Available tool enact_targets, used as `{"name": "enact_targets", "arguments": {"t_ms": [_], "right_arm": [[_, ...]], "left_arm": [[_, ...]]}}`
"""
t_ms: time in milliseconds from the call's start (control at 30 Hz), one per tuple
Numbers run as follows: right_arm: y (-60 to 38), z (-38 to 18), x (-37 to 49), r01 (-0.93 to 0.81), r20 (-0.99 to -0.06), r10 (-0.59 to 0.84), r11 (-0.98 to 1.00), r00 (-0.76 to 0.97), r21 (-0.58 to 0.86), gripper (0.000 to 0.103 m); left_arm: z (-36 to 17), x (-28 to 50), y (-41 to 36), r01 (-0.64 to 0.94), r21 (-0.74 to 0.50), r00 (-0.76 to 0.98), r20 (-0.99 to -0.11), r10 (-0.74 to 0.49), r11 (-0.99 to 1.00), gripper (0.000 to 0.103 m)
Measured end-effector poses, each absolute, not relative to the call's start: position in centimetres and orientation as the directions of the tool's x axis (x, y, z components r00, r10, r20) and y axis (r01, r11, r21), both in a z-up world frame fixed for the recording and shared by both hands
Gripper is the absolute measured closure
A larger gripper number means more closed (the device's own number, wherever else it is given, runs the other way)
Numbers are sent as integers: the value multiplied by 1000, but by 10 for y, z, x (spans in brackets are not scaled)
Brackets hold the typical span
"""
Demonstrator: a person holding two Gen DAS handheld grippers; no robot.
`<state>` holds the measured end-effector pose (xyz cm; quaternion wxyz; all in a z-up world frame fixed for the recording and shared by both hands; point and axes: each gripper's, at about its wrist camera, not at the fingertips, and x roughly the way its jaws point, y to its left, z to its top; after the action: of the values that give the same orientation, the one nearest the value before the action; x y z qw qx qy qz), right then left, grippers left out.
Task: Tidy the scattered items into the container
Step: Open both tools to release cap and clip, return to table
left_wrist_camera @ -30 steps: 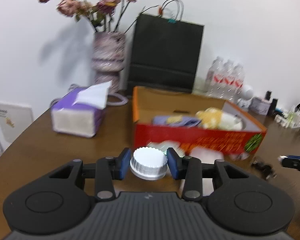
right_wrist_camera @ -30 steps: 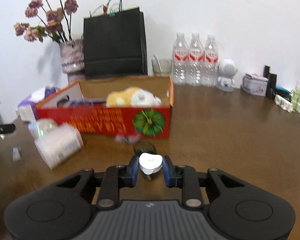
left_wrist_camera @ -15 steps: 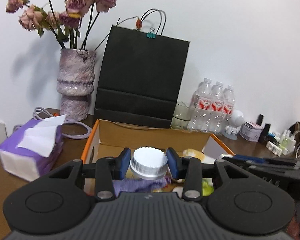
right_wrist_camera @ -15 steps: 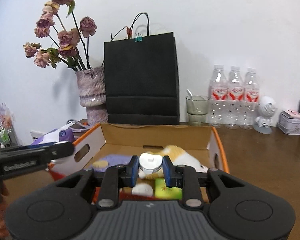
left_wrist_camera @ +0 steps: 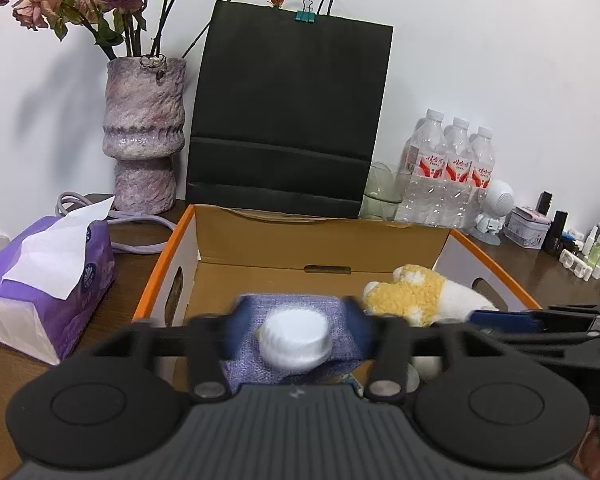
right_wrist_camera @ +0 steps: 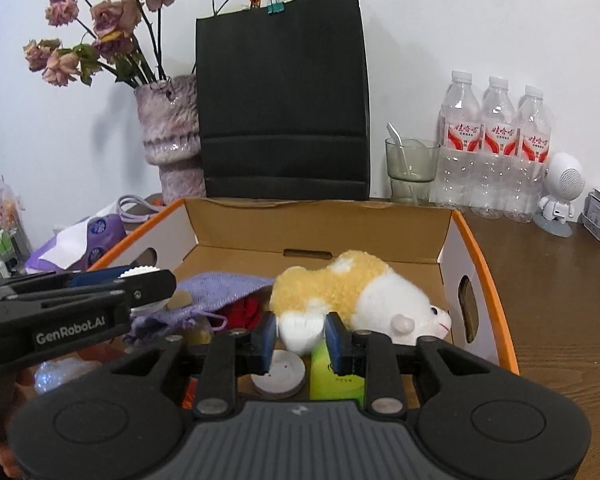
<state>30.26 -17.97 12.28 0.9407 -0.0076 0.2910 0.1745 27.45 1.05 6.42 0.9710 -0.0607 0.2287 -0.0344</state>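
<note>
left gripper [left_wrist_camera: 296,328] fingers parted, blurred, white-capped jar [left_wrist_camera: 295,339] loose between them over the box [left_wrist_camera: 320,236] | right gripper [right_wrist_camera: 300,340] spread, empty, above plush [right_wrist_camera: 352,292] | tip: lift both straight up, clear the rim

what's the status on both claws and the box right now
Left claw open, white cap dropping free. Right claw open, empty. Both above box; plush toy already inside. Nothing blocking.
</note>
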Motion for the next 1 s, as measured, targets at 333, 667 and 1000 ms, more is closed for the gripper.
{"name": "enact_targets", "arguments": {"t_ms": [333,667,1000], "right_arm": [[-187,142,293,-300,-525,289,952,801,66,0],[-187,145,291,-289,-539,281,955,794,71,0],[-207,157,263,-299,-481,315,948,818,111,0]], "left_arm": [[78,267,17,-1,-153,916,-397,-60,988,0],[82,264,17,-11,-154,911,-410,-54,988,0],[100,227,23,6,-151,922,-382,-65,988,0]]}}
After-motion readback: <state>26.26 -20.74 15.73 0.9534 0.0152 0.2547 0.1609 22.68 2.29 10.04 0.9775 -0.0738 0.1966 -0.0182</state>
